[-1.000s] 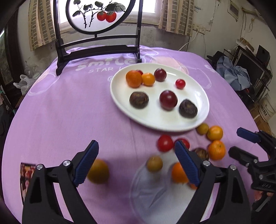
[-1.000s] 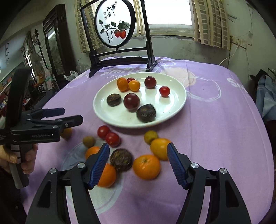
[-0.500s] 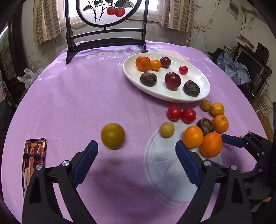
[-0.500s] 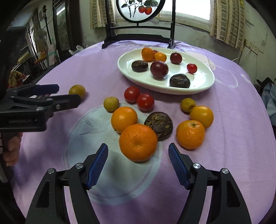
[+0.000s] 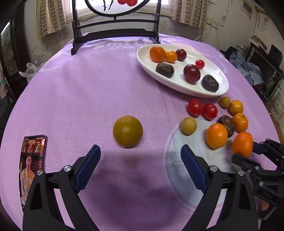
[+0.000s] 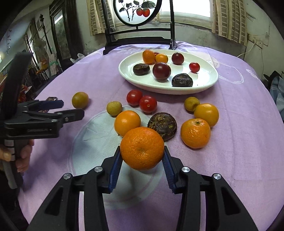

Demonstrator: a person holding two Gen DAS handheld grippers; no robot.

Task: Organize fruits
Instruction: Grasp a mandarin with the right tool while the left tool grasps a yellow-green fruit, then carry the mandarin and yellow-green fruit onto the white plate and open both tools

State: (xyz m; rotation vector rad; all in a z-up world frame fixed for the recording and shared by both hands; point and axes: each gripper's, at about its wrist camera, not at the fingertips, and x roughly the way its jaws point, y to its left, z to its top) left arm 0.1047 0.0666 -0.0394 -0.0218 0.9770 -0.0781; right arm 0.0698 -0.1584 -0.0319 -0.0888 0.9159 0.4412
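My right gripper (image 6: 142, 160) is shut on a large orange tangerine (image 6: 142, 148), its blue pads against both sides; it also shows in the left wrist view (image 5: 242, 144). My left gripper (image 5: 140, 160) is open and empty, just short of an olive-yellow round fruit (image 5: 127, 131) on the purple cloth, which shows in the right wrist view (image 6: 80, 100) beside that gripper (image 6: 72, 108). A white oval plate (image 6: 207, 80) holds several fruits. Loose oranges, two red tomatoes (image 6: 142, 101) and a dark wrinkled fruit (image 6: 162, 125) lie in front of it.
A phone (image 5: 32, 165) with a lit screen lies at the left front of the table. A black stand with a round painted panel (image 6: 137, 10) stands at the far edge. Furniture and clutter surround the round table.
My right gripper moved in and closed on the large tangerine. My left gripper came closer to the olive-yellow fruit and stays open.
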